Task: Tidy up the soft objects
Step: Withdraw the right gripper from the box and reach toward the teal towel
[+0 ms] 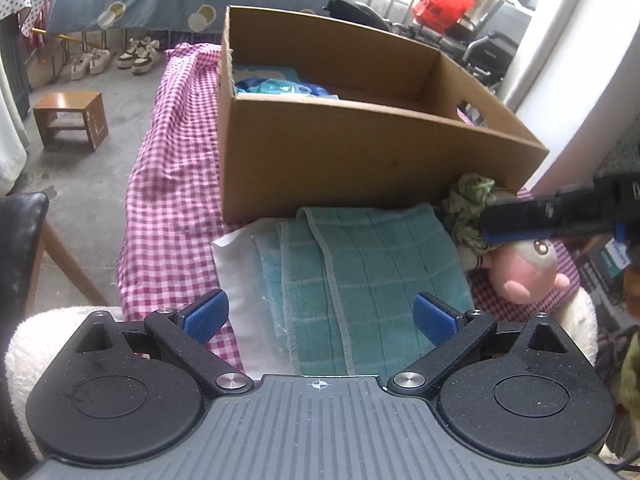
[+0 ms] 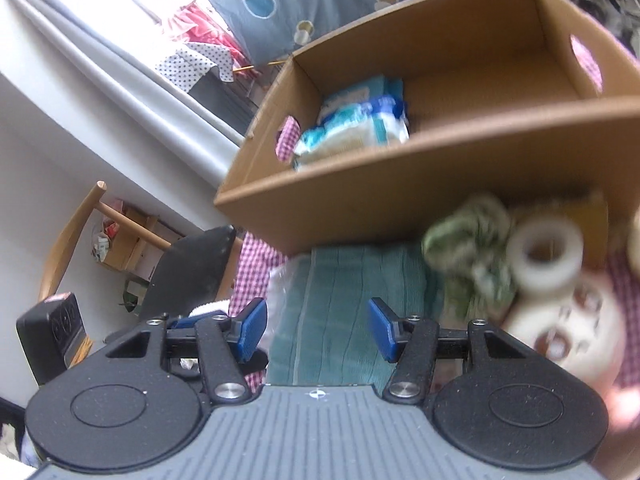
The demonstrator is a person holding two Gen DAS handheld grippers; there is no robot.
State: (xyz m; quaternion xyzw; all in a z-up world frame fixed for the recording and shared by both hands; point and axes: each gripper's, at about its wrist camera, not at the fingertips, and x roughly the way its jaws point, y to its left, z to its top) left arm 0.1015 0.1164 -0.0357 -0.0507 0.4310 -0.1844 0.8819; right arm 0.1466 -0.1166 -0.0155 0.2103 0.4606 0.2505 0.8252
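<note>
**Teal towel next, box waiting behind it**

The folded teal towel [image 1: 360, 280] lies at the centre of the left wrist view, on a white sheet or bag [image 1: 236, 276] over the pink checked cloth [image 1: 168, 184] that covers the counter. In the right wrist view the towel [image 2: 340, 320] sits low in the middle, between the blue pads. Its far edge touches the front wall of the open cardboard box [image 1: 360, 152], which fills the upper middle of the frame and already holds a blue and white soft pack [image 2: 356, 124] at its left end.

Both claws are open and grip nothing. The left claw [image 1: 320, 316] hovers over the towel's near end; the right claw [image 2: 318, 332] points along it, though motion blur leaves its height unclear.

The step in hand looks like lifting the towel into the box. It will likely sag and unfold, so pinching through all folded layers near one edge should help, keeping clear of the white sheet beneath. The empty right part of the box suits it.

At the right of the frame, a crumpled green cloth [image 1: 468, 208], a pink plush toy [image 1: 528, 272] and a white tape roll [image 2: 546, 256] crowd the towel's edge.
</note>
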